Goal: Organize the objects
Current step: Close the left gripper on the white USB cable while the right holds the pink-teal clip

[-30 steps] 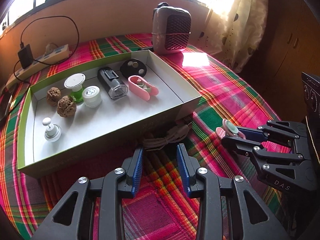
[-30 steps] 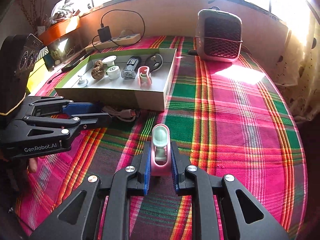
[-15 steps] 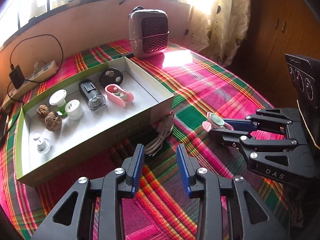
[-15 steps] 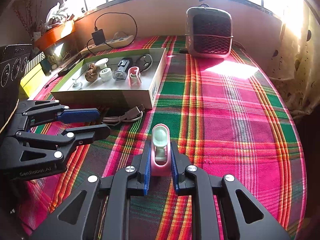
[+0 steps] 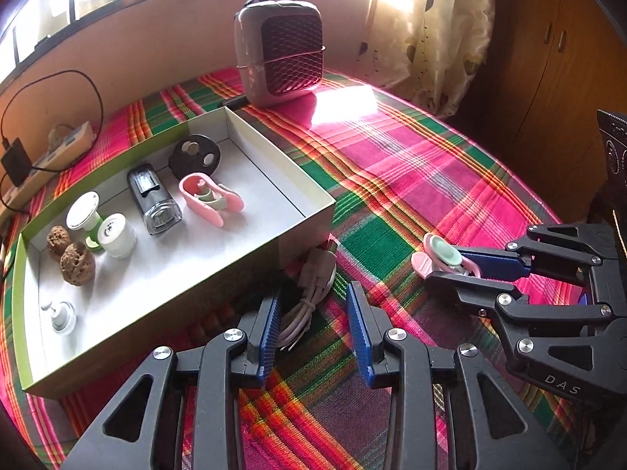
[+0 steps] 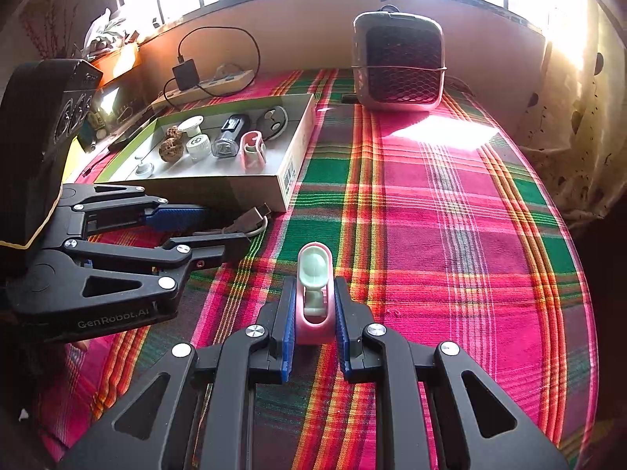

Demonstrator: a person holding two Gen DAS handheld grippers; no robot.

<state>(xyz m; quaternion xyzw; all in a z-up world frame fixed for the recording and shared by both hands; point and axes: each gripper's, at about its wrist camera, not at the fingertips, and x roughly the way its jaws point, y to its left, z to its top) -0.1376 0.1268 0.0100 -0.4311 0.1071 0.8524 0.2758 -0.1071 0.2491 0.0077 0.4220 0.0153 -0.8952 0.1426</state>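
My right gripper [image 6: 311, 305] is shut on a pink and mint clip [image 6: 313, 286] and holds it above the plaid tablecloth. The same clip [image 5: 439, 256] shows in the left wrist view at the right gripper's fingertips [image 5: 450, 270]. My left gripper [image 5: 313, 313] is open and empty, low over a coiled white USB cable [image 5: 309, 293] that lies in front of the shallow box [image 5: 305, 231]. The box [image 6: 290, 172] holds a second pink clip [image 5: 209, 197], a black lighter, a black disc, two walnuts and small white caps.
A small heater [image 5: 280, 62] stands at the back of the table [image 5: 411, 164]. A power strip with a black charger [image 5: 47, 149] lies at the back left. A curtain [image 5: 443, 19] and a wooden cupboard are at the right.
Both grippers have drawn back and risen, so the box looks farther away. The left gripper has come over the cable. The right gripper still holds the clip.
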